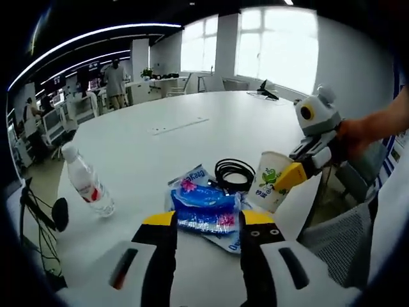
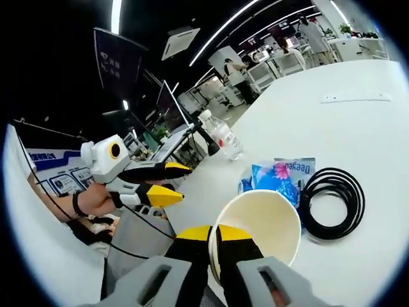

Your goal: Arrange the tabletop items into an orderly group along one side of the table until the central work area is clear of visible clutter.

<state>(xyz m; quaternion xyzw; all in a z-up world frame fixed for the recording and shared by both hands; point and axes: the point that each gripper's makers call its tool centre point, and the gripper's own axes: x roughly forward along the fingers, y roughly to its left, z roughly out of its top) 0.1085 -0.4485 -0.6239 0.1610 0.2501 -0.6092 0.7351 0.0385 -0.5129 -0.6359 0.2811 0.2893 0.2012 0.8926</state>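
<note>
The white tabletop (image 1: pixel 211 134) is a broad rounded surface, bare across its middle and far side, with the items gathered near the edge closest to the person. Largest of these is the clear water bottle (image 1: pixel 88 182), lying tilted near the left edge in the left gripper view, well apart from the rest; it also appears at (image 2: pixel 222 135) beyond the other things. Next comes the blue tissue pack (image 1: pixel 204 208), lying flat near the near edge (its printed face is up, with pink flowers on it), and seen again at (image 2: pixel 276 176). The paper cup (image 1: pixel 271 180) is tilted and off the table at the near edge, just right of the pack; the right gripper (image 2: pixel 214 240) has its jaws nearly closed, pinching the cup's rim (image 2: pixel 259 224), one jaw inside and one outside. That gripper shows from the outside at (image 1: pixel 300 167), a hand behind it. The coiled black cable (image 1: pixel 234 173) rests flat beyond the pack, touching it, beside the cup (image 2: pixel 332 202). The left gripper (image 1: pixel 208 220) hovers above the pack with its jaws spread wide and nothing between them; it appears at (image 2: pixel 169 182) too.
</note>
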